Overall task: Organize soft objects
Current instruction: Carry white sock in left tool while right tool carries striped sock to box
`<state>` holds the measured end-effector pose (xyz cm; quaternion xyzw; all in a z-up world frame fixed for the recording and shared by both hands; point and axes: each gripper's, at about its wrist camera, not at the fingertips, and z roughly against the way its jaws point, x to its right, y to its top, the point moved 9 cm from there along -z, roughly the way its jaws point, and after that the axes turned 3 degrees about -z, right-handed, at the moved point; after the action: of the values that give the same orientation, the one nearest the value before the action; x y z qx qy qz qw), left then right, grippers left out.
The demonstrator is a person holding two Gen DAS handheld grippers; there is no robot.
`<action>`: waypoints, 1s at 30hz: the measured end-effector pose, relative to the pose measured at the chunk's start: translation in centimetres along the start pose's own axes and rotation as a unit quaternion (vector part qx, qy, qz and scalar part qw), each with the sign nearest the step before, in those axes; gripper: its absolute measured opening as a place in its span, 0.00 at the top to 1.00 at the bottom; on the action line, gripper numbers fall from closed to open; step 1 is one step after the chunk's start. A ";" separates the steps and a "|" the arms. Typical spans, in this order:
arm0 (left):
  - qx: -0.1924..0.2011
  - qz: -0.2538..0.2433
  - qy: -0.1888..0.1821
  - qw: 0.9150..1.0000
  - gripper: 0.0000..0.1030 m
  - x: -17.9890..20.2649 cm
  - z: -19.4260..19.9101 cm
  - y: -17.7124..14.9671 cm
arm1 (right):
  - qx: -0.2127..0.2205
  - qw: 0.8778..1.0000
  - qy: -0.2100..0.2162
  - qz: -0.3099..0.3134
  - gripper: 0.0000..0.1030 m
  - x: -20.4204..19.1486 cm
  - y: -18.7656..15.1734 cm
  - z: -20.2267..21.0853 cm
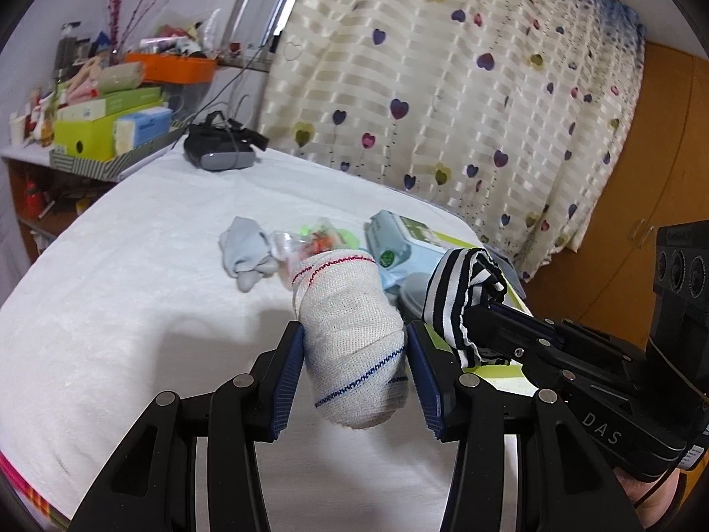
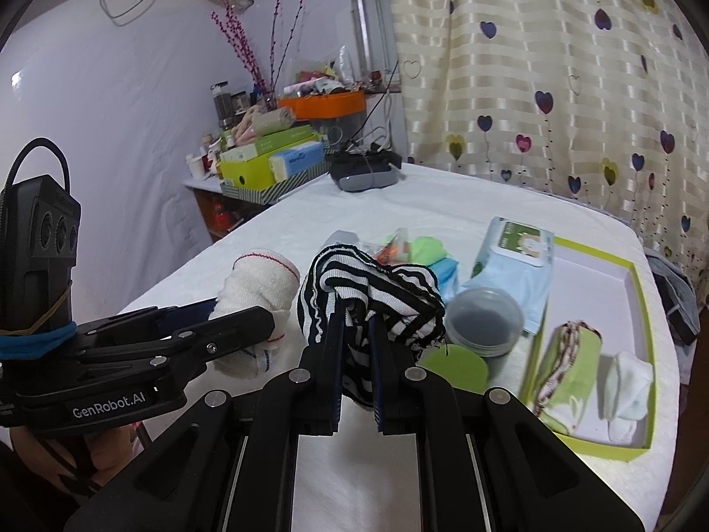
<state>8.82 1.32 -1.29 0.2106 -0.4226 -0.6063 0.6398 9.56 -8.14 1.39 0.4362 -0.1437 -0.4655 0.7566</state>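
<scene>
Above a white-covered bed (image 2: 399, 213), the left gripper (image 1: 354, 363) has its jaws clamped on a rolled white sock (image 1: 350, 332), held in the air. Just right of the sock, the right gripper (image 2: 356, 368) pinches a bunched striped cloth (image 2: 368, 297) between nearly closed jaws. Right of the cloth lies a green-rimmed box (image 2: 638, 310) holding a green roll (image 2: 571, 368) and pale socks (image 2: 627, 381); a lidded jar (image 2: 483, 321) and wipes pack (image 2: 514, 257) sit between them.
</scene>
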 end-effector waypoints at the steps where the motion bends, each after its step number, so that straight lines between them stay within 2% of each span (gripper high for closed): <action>1: 0.000 -0.003 -0.001 1.000 0.55 0.4 0.0 0.0 | 0.002 1.000 -0.001 -0.002 0.89 0.3 0.0 0.2; 30: -0.021 -0.072 -0.036 0.997 0.55 9.5 -3.9 0.8 | 0.041 0.995 -0.056 -0.071 0.89 9.2 -0.3 5.2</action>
<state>11.56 -8.57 -0.09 0.2047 -0.4163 -0.6668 0.5833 10.99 -18.60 2.48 0.4488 -0.1734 -0.5355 0.6941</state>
